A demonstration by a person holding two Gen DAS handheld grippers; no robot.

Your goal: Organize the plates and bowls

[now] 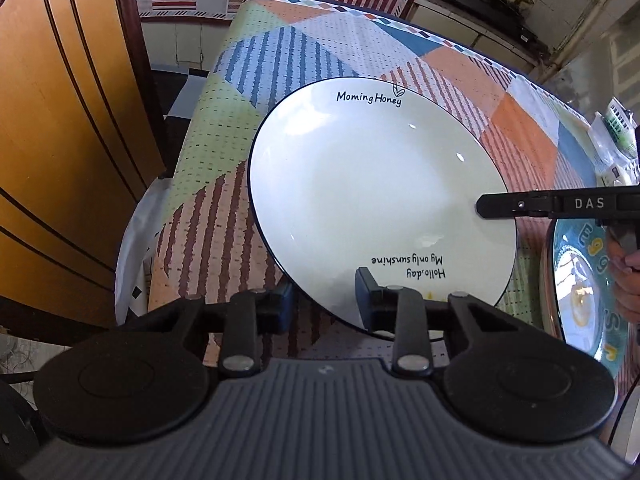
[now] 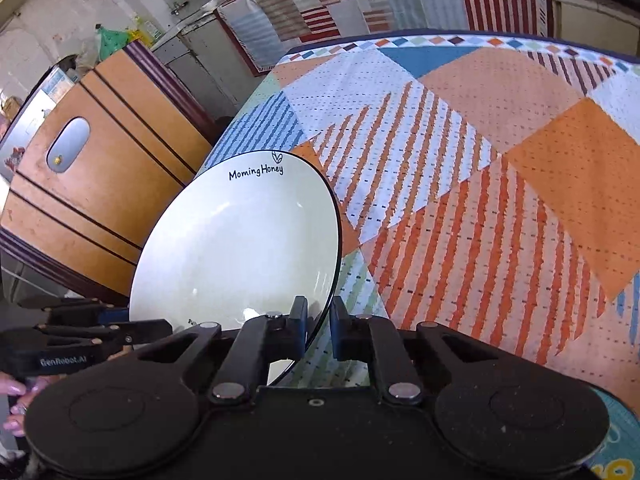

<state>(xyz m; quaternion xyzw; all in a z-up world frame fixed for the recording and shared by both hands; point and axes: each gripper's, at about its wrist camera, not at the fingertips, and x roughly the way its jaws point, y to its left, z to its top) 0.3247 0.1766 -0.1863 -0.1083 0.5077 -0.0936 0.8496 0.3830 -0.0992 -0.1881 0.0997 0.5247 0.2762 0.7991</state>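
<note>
A white plate (image 1: 380,184) with a dark rim and the words "Morning Honey" is held above the patchwork tablecloth (image 1: 224,152). My left gripper (image 1: 326,302) is open, its fingers astride the plate's near rim. My right gripper (image 2: 319,330) is shut on the plate's (image 2: 240,248) right rim and holds it tilted; its finger (image 1: 516,204) shows over the plate in the left wrist view. A teal plate (image 1: 580,280) with coloured letters lies at the right edge of the left wrist view.
An orange wooden cabinet (image 1: 60,140) stands left of the table. The table's left edge drops to a checkered floor (image 1: 188,92). Plastic bags and small items (image 1: 616,144) sit at the table's far right. A kitchen counter (image 1: 480,4) runs behind.
</note>
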